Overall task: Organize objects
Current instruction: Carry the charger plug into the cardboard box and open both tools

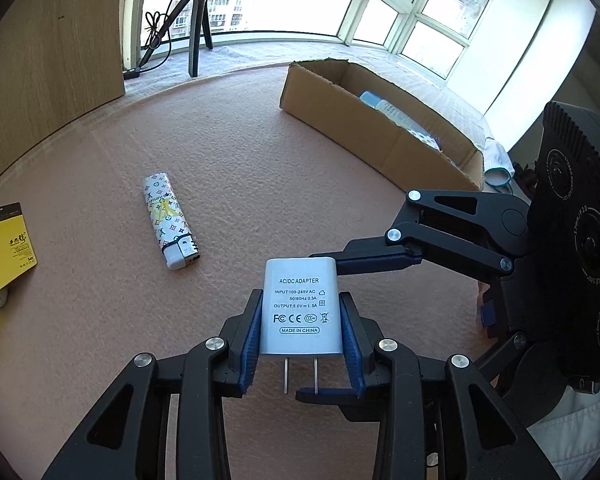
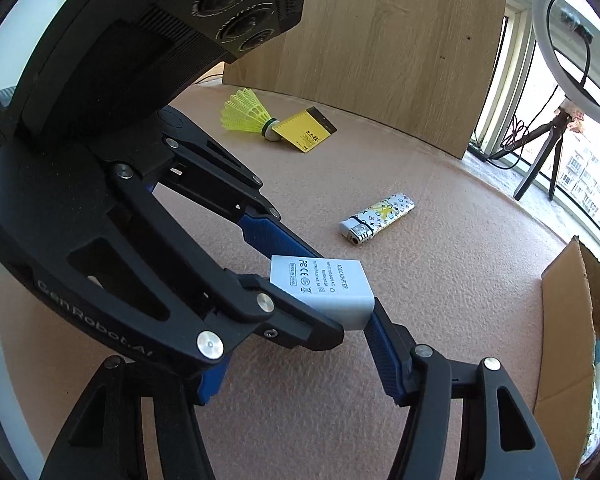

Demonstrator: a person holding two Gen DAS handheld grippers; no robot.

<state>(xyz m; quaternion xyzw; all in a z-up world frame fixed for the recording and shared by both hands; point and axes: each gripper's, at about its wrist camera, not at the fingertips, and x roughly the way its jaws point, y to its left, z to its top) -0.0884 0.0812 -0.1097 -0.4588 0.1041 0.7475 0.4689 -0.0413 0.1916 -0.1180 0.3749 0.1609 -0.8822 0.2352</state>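
Your pink felt-covered table (image 1: 260, 168) carries, at its far right, the open brown cardboard box (image 1: 380, 136), the likely home for loose things. Near centre, your left claw (image 1: 302, 344) is clamped on the white AC/DC wall adapter (image 1: 300, 308), prongs pointing back toward you. Your right claw (image 2: 296, 320) stands spread, one blue pad touching the adapter's far end. Close it while the left is gripping and you may twist or drop the adapter; let go too soon and it falls. The patterned white lighter (image 1: 170, 222) lies to the left, within reach of a careless swing.
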